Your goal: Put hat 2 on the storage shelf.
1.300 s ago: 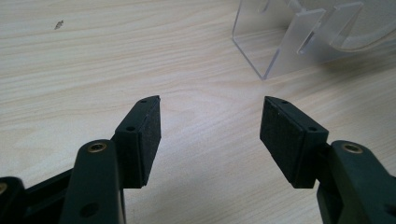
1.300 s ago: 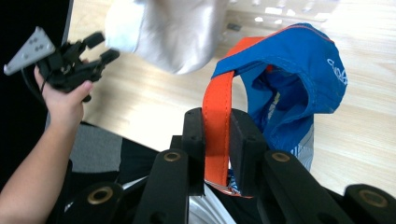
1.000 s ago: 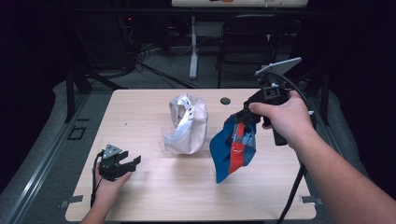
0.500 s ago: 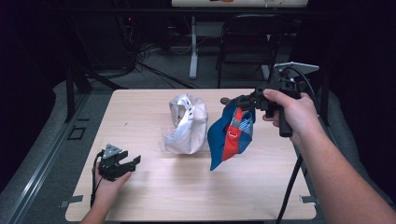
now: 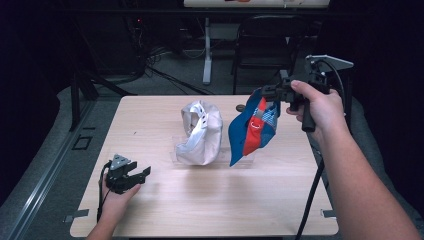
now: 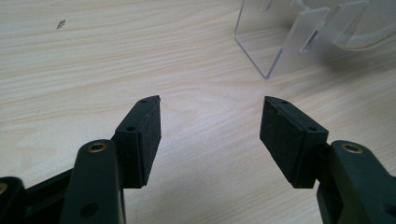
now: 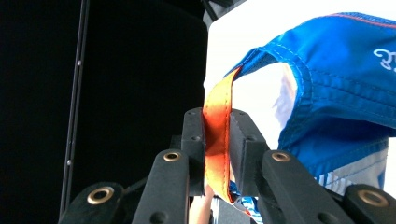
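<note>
The right gripper (image 5: 274,93) pinches the blue cap's (image 5: 252,131) orange strap (image 7: 215,140), dangling it just right of the white cap (image 5: 200,132) on the clear stand (image 6: 299,39), apparently half done, while the left gripper (image 5: 131,176) rests gaping and empty nearer me.

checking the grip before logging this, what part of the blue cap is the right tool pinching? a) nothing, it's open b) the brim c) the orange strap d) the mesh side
c: in the right gripper view the right tool has its jaws shut on the orange strap of the blue cap, which hangs from it above the table.
</note>
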